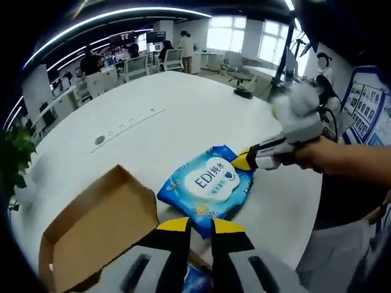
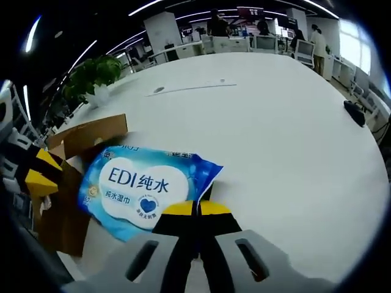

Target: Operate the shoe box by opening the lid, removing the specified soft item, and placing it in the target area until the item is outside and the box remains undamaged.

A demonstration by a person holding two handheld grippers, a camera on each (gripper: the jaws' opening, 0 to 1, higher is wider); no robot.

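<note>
At the near edge of the blue wipes pack (image 2: 146, 188), the right claw (image 2: 197, 209) is seen with its yellow-tipped jaws pressed together on the pack's corner seam. From the left gripper view, the same claw (image 1: 244, 160) is met at the pack's (image 1: 206, 189) far corner, with a person's hand (image 1: 317, 152) behind it. The left claw (image 1: 200, 227) is held just short of the opposite edge of the pack, its jaws standing slightly apart with nothing between them; in the right gripper view it (image 2: 38, 171) appears at the far side of the pack, over the box. The pack is laid flat on the white bench (image 2: 275, 134), outside the shoe box (image 1: 91, 229), whose brown cardboard is found touching or just beside the pack's side edge, with the lid flap (image 2: 88, 137) raised. A potted plant (image 2: 91, 76) is set on the bench well beyond the box. Office desks and chairs (image 1: 131, 61) are visible far behind the pack, past the bench's far rim.
</note>
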